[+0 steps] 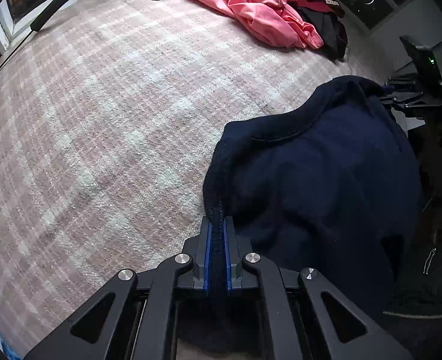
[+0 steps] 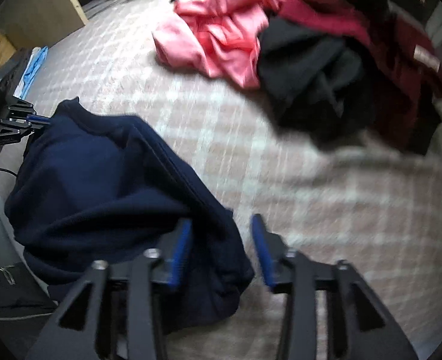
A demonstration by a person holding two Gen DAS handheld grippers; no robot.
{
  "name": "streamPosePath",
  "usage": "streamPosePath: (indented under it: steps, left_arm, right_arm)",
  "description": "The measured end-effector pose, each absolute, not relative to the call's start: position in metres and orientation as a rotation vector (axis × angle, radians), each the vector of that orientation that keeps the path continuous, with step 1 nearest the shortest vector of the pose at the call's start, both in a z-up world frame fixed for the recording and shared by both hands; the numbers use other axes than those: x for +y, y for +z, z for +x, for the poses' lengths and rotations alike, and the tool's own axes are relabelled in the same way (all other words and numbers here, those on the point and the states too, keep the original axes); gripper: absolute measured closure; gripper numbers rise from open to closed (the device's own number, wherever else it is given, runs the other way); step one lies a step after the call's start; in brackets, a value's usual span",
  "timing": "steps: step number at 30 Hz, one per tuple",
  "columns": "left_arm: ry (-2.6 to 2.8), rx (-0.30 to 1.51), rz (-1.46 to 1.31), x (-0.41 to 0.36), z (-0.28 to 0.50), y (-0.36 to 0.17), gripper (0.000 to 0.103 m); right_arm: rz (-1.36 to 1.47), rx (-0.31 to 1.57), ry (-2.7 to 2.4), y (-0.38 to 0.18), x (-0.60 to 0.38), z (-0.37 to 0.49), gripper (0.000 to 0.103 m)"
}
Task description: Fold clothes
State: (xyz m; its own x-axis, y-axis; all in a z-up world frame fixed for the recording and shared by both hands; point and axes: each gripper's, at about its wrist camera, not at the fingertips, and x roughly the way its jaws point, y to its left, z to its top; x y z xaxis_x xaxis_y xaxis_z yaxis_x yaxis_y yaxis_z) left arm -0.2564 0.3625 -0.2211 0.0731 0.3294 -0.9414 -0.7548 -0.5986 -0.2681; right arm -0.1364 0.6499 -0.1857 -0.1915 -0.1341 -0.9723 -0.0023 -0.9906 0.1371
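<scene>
The left claw (image 1: 217, 249) is clamped on a stitched edge of the navy top (image 1: 311, 180), the cloth pinched flat between its blue pads. The right claw (image 2: 224, 252) stands apart: its fingers straddle a bunched corner of the same top, and as far as I can make out through the blur, the pads are not pressing on it.

The top lies humped on the checked pink blanket near its front edge, strung between the two claws, far from flat.

What could go wrong: with only one end held, the loose corner on the right could slump and double under itself, and any fold made from here would come out crooked. If the left claw pulls while the right has no hold, the top could drag across the blanket and rumple further. The grip on the left is on a thin seam only, so a sharp tug could slip it free.

Toward the far edge sits a heap still to be done: a pink garment (image 2: 221, 39), a black one (image 2: 314, 81) and a dark red one (image 2: 407, 69), touching and partly overlapping. They are well apart from the top, so snagging them looks unlikely.

No basket, box or other container shows in either view; the clothes lie straight on the blanket.
</scene>
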Motion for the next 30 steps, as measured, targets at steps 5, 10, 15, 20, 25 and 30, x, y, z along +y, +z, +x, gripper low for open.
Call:
streamPosePath:
  steps: [5, 10, 15, 20, 25, 30]
  left_arm:
    - [1.725, 0.408, -1.473, 0.357, -0.248, -0.2, 0.097]
    - [1.812, 0.333, -1.405, 0.336, -0.239, -0.163, 0.097]
    - [1.926, 0.277, -1.283, 0.305, -0.223, -0.108, 0.098]
    - [2.071, 0.247, -1.082, 0.267, -0.212, -0.025, 0.098]
    - [2.205, 0.236, -0.878, 0.223, -0.197, 0.082, 0.098]
    - [2.365, 0.336, -0.614, 0.189, -0.159, 0.202, 0.098]
  right_arm:
    - [1.891, -0.09, -2.298, -0.192, 0.641, -0.154, 0.04]
    - [1.898, -0.213, -2.261, -0.192, 0.641, -0.155, 0.096]
    - [1.753, -0.272, -2.398, -0.131, 0.633, -0.14, 0.097]
    - [1.476, -0.262, -2.646, -0.024, 0.612, -0.126, 0.099]
    - [1.219, -0.107, -2.865, 0.095, 0.573, -0.111, 0.099]
    - [0.906, 0.074, -3.039, 0.215, 0.526, -0.08, 0.099]
